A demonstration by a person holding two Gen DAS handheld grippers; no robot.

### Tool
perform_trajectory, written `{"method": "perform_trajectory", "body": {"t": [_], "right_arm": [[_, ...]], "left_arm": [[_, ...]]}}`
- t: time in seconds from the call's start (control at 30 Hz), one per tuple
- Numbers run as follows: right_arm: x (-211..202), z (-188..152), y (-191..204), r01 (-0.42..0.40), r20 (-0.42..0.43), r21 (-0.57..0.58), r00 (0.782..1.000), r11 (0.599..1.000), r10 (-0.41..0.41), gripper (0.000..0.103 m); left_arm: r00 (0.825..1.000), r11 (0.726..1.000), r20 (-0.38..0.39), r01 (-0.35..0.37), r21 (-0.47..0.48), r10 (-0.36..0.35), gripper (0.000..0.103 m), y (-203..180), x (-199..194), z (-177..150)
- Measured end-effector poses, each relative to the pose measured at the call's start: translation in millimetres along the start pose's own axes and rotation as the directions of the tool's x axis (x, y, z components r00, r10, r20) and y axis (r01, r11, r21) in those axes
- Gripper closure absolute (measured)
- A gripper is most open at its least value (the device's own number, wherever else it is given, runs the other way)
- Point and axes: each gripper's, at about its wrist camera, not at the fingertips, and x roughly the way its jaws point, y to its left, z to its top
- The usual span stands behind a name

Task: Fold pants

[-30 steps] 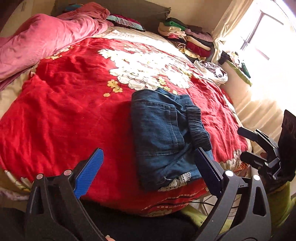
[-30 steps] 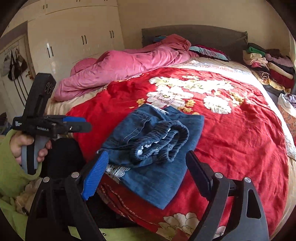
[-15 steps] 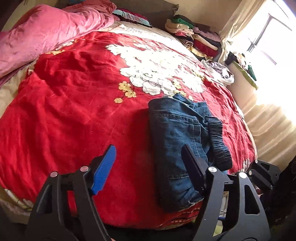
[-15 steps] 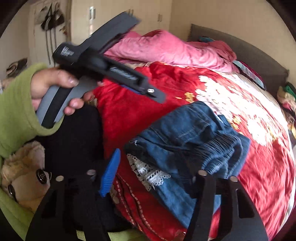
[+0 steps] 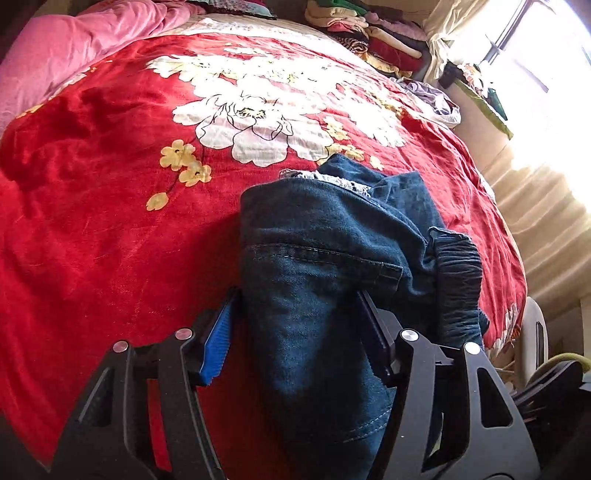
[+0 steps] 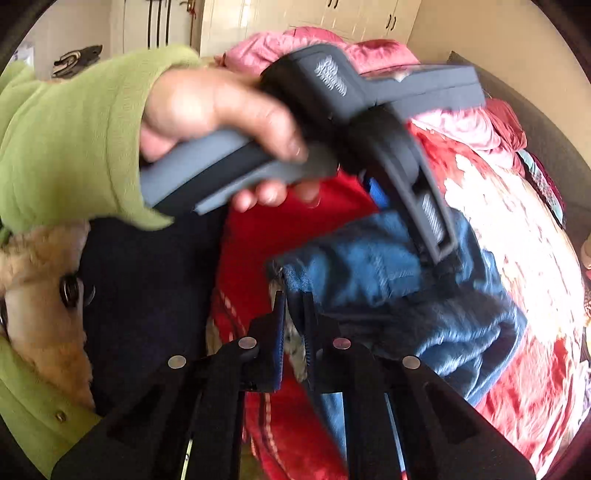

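Note:
The folded blue denim pants (image 5: 332,266) lie on the red floral blanket (image 5: 110,221) near the bed's front edge. My left gripper (image 5: 295,314) straddles the near fold of the pants, jaws closed against the thick cloth on both sides. In the right wrist view, my right gripper (image 6: 293,314) is shut on the near hem of the pants (image 6: 388,266), with the white lace trim (image 6: 293,347) between its fingers. The left gripper's grey body (image 6: 369,122), held by a hand in a green sleeve, reaches down onto the pants just beyond.
A pink duvet (image 5: 74,55) is heaped at the bed's far left. Stacked folded clothes (image 5: 369,33) lie at the far right by the bright window. Wardrobe doors (image 6: 295,14) stand behind. A plush toy (image 6: 40,295) sits at the left of the right wrist view.
Both grippers moved in onto the pants. The left one went from wide open above the blanket to clamping the near fold. The right one closed on the hem.

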Motion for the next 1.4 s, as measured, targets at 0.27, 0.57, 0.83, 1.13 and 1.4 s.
{"method": "perform_trajectory", "body": {"t": [0.27,0.57,0.83,1.13,1.4], "right_arm": [[22,-10,-7,-0.017,-0.014,0.13,1.0,0.991,0.019,0.091],[30,4,-12,-0.014,-0.028,0.174,0.999,0.985,0.019,0.08],[23,5,-7,-0.024,-0.003,0.203,1.0,0.979,0.025,0.068],[8,8,-13,-0.043,0.055,0.261,0.998,0.964,0.029,0.064],[-21,1,-18,-0.041,0.113,0.299,0.994,0.953,0.008,0.06]], "left_arm": [[0.999,0.999,0.031,0.036,0.006,-0.036,0.047,6,-2,-3],[0.998,0.999,0.051,0.021,0.043,-0.023,0.047,1,-6,-5],[0.998,0.998,0.065,0.005,0.056,-0.009,0.046,-3,-9,-5],[0.995,0.998,0.096,-0.004,0.07,-0.003,0.042,-9,-20,-6],[0.991,0.996,0.137,-0.017,0.084,0.005,0.038,-14,-35,-6]]}}
